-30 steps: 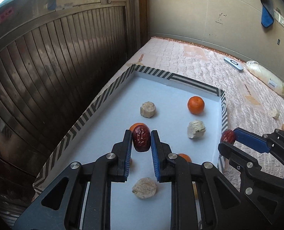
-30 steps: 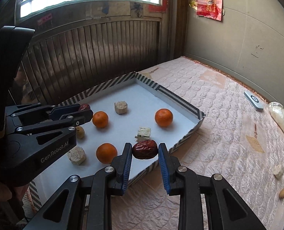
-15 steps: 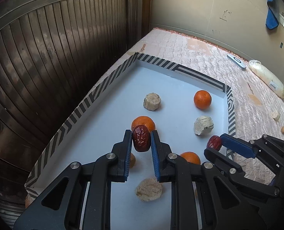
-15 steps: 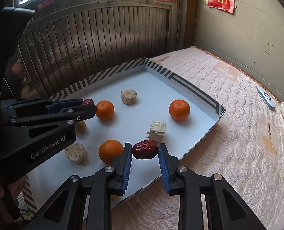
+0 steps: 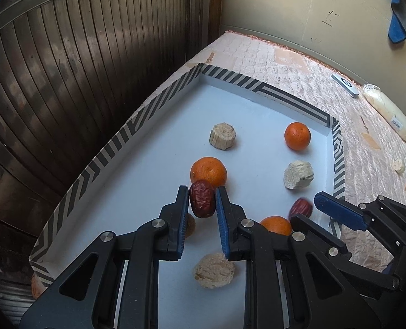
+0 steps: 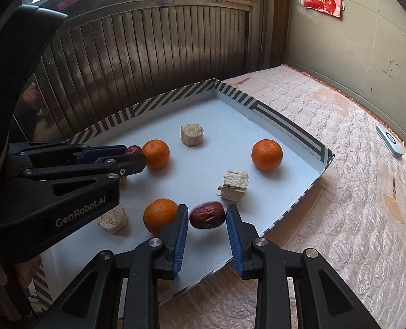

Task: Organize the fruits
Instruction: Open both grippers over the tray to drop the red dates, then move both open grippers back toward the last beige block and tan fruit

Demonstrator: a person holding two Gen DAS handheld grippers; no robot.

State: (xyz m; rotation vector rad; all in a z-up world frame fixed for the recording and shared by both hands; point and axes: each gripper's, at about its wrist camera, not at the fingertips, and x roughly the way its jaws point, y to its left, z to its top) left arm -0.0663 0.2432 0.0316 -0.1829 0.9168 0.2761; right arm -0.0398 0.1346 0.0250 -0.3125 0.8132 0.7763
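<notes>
Over the tray [image 5: 148, 109] both tools hold dates – left tool [image 5: 202, 201] one, right tool [image 6: 207, 218] another

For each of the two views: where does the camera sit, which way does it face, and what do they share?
Left wrist: on the left gripper, looking down along its fingers into the tray; they pinch a red date; the right gripper enters at right.
Right wrist: on the right gripper, facing the tray, pinching a second date; the left gripper at left.
Shared: tray, oranges, both grippers.

Quilted mattress [image 6: 326, 142] w/ striped-rim tray [image 6: 285, 122] on it.
Also directly on mattress: remote [image 6: 389, 140], bagged item [image 5: 389, 111], few small bits [image 5: 399, 166].
</notes>
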